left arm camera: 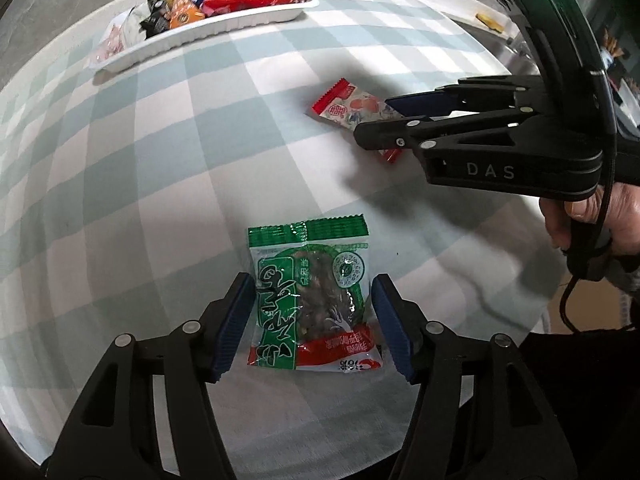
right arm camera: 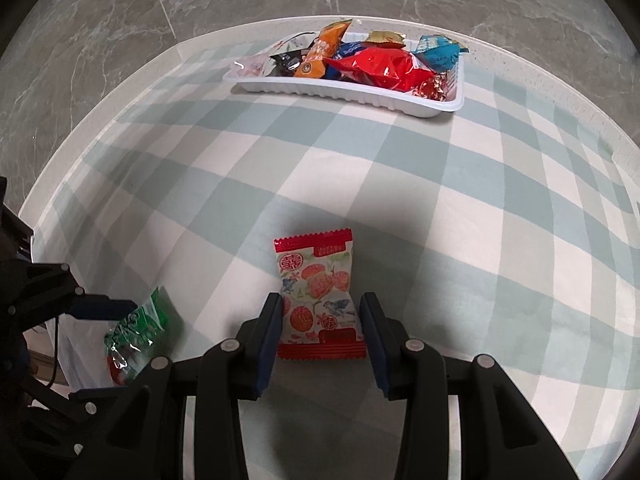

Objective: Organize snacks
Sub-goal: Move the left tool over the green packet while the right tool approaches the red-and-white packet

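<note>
1. Grey marbled floor lies behind a worktop [right arm camera: 440,184] covered in a pale green and white check cloth, and that is where we work.
2. Our left hand-held gripper [left arm camera: 314,322] is spread wide, its blue pads either side of the green snack packet [left arm camera: 312,300], which lies flat; we judge neither pad is pressing yet.
3. Our right hand-held gripper [right arm camera: 320,340] is likewise released, straddling the red-and-white candy packet [right arm camera: 318,300].
4. We should lower until the pads sit beside each packet's middle, then squeeze evenly so the slick film does not slide out.
5. Once lifted, we carry both to the white tray [right arm camera: 360,98] at the far edge, already heaped with wrapped snacks, and drop them into free gaps.
</note>
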